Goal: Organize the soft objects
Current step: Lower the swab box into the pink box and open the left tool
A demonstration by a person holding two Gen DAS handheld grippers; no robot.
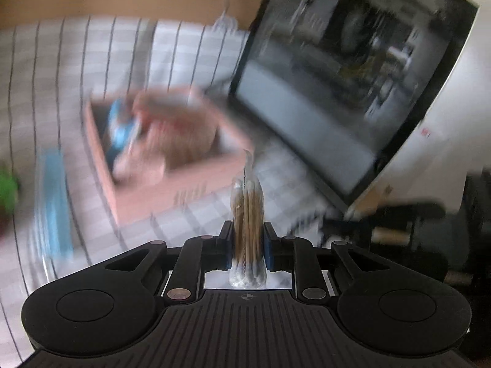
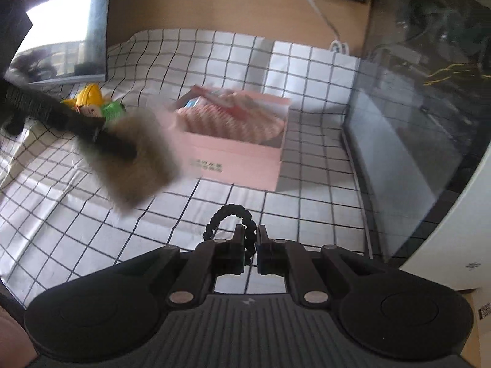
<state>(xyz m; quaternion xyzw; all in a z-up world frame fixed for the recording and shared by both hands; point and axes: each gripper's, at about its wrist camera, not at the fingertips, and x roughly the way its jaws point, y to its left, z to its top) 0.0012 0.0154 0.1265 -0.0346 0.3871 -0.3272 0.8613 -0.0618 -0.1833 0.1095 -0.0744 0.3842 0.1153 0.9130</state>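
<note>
A clear packet of tan, stick-like contents point(image 1: 248, 214) stands upright between the blue-padded fingers of the left gripper point(image 1: 248, 242), whose jaws are clenched on it above the grid-patterned cloth point(image 1: 92, 61), near the front corner of a pink box point(image 1: 172, 165); the left wrist view is heavily blurred. In the right wrist view that same packet shows only as a brown smear point(image 2: 135, 165) at the tip of the left gripper point(image 2: 92, 128), hanging just left of the pink box point(image 2: 239, 156), which already holds a pink striped soft item point(image 2: 236, 122) and something with a blue patch point(image 2: 191, 103). The right gripper point(image 2: 251, 245) has its jaws nearly together around one side of a black scrunchie-like loop point(image 2: 228, 214), the loop's arch rising ahead of the fingertips over the checked cloth point(image 2: 307, 190). Farther left on the cloth lies a small doll with a yellow hat and green clothes point(image 2: 98, 104). A dark glass-fronted cabinet point(image 2: 414, 98) stands to the right, and a white cable point(image 2: 319, 12) trails down at the far edge.
</note>
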